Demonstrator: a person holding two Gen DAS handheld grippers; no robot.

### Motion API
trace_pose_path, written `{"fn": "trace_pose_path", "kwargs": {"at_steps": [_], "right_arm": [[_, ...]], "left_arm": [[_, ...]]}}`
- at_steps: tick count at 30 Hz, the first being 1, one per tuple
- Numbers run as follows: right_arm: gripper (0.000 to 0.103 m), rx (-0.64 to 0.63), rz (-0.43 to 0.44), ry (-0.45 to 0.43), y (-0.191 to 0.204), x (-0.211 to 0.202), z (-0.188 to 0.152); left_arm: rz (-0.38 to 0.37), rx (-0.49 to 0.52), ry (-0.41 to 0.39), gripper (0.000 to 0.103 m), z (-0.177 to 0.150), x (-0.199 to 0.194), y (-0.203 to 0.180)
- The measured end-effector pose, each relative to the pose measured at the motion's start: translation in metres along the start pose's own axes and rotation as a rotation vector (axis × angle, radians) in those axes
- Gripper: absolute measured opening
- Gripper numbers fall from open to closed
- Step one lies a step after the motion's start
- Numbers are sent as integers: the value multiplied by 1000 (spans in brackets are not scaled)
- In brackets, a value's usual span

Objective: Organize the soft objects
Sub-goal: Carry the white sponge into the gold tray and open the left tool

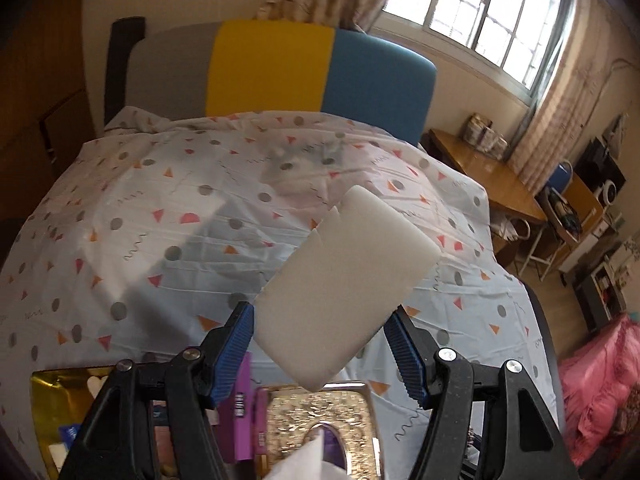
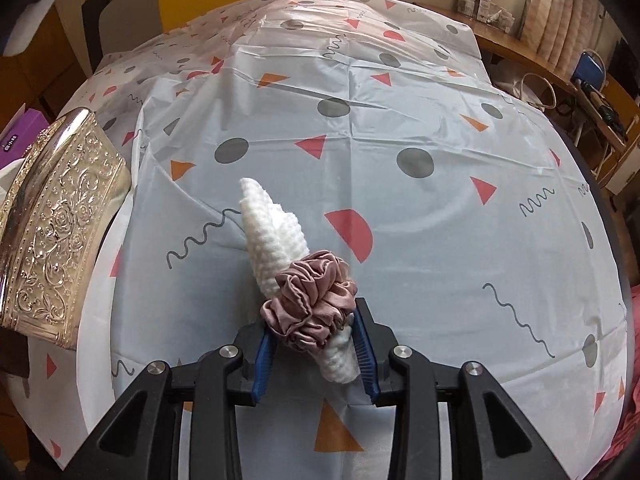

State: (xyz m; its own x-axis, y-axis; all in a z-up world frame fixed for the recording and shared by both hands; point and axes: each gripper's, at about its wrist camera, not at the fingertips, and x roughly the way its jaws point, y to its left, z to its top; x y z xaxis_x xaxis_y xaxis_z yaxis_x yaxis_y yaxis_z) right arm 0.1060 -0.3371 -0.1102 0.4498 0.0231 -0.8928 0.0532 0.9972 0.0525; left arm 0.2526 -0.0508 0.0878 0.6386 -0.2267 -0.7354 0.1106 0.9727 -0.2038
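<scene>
My left gripper [image 1: 320, 328] is shut on a white foam sponge block [image 1: 344, 284], held tilted in the air above the patterned tablecloth [image 1: 160, 220]. My right gripper [image 2: 316, 344] is shut on a rolled white waffle cloth [image 2: 272, 236] that has a dusty-pink satin scrunchie [image 2: 310, 300] wrapped around it. The roll points away from me just above the tablecloth [image 2: 400, 120]. Whether its far tip touches the cloth I cannot tell.
An embossed gold tissue box [image 2: 52, 228] stands at the left of the table and shows below the left gripper [image 1: 320, 420]. Purple boxes [image 1: 240, 400] and a gold tray [image 1: 56, 396] lie beside it. A grey, yellow and blue chair back [image 1: 272, 68] stands behind the table.
</scene>
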Motion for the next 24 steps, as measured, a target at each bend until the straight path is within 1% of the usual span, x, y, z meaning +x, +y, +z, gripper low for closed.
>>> {"fn": "trace_pose_path", "kwargs": {"at_steps": [6,8,13,18,24], "right_arm": [[36,-80,-86,-29,15,-2,-9],[36,-86,-92,-32,16,-1,-8],[36,-90,-97,-38,16,1,-8],[36,-105,-116,-55,18,0,-10],[36,-133,-128,-81,21,1,-13]], "left_arm": [[70,-114,-46,67,-12,-32,85],[102,-144,-55,67,-21,-41,110],[134,-233,-71,67,-48,-60,164],[161,-272,-84,67,-78,-76,195],[222,-239,-135,68,-122,-98,208]]}}
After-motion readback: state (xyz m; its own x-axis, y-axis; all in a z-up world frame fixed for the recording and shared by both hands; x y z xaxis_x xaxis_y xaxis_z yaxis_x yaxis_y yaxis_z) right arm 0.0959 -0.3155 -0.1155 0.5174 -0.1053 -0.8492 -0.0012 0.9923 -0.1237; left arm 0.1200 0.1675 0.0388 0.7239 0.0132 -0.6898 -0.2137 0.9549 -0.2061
